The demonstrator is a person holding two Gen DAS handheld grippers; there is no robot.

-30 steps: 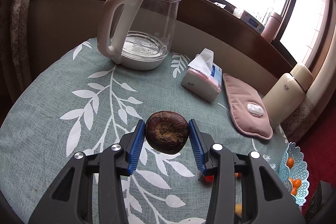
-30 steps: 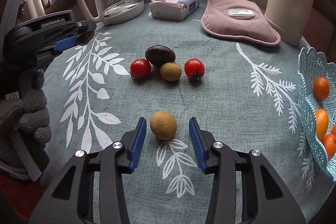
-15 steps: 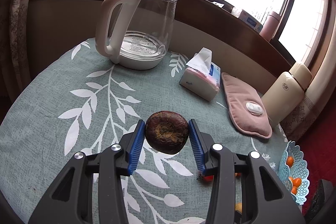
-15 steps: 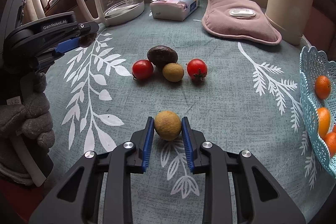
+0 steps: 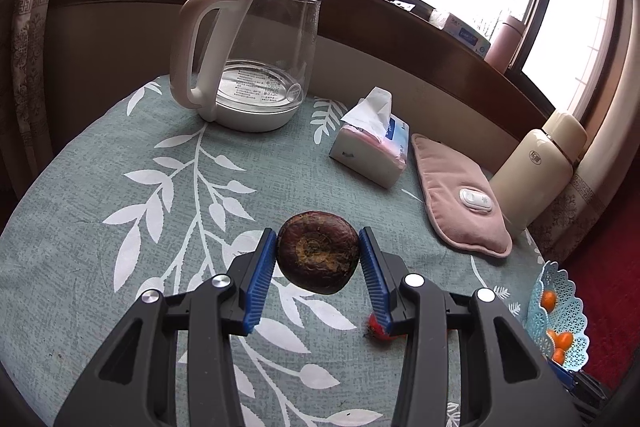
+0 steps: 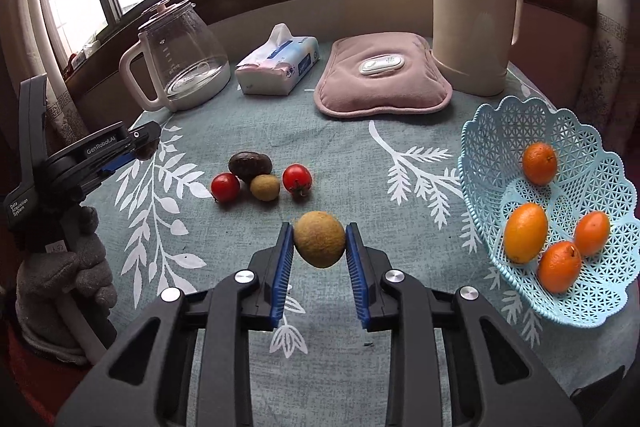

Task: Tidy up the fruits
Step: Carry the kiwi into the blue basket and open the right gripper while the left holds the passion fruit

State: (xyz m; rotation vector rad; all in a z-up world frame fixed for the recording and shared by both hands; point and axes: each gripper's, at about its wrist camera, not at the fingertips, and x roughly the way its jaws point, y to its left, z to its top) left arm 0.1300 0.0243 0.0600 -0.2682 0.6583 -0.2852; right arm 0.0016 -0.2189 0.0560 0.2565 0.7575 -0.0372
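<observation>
**Colours and patterns on the table**

Grey-green tablecloth (image 6: 400, 219) printed with white leafy sprigs. Pale blue lattice basket (image 6: 500, 131) with scalloped rim, holding four oranges (image 6: 525, 233) in bright orange. Two red tomatoes (image 6: 297, 177), a dark brown fruit (image 6: 250, 163) and a small tan fruit (image 6: 264, 187) bunched together. Yellowish-tan round fruit (image 6: 319, 244) between ribbed blue pads on the black right gripper (image 6: 320, 247). Dark purple-brown fruit (image 5: 318, 257) with a ringed brown end between the same blue pads of the black left gripper (image 5: 319, 259). Dusty pink pouch (image 6: 380, 83) with a white button. Cream flask (image 6: 474, 11). Clear glass kettle (image 5: 256, 63) with cream handle and base. Tissue pack (image 6: 278, 67) in white, pink and blue. Grey knitted glove (image 6: 60, 287).
</observation>
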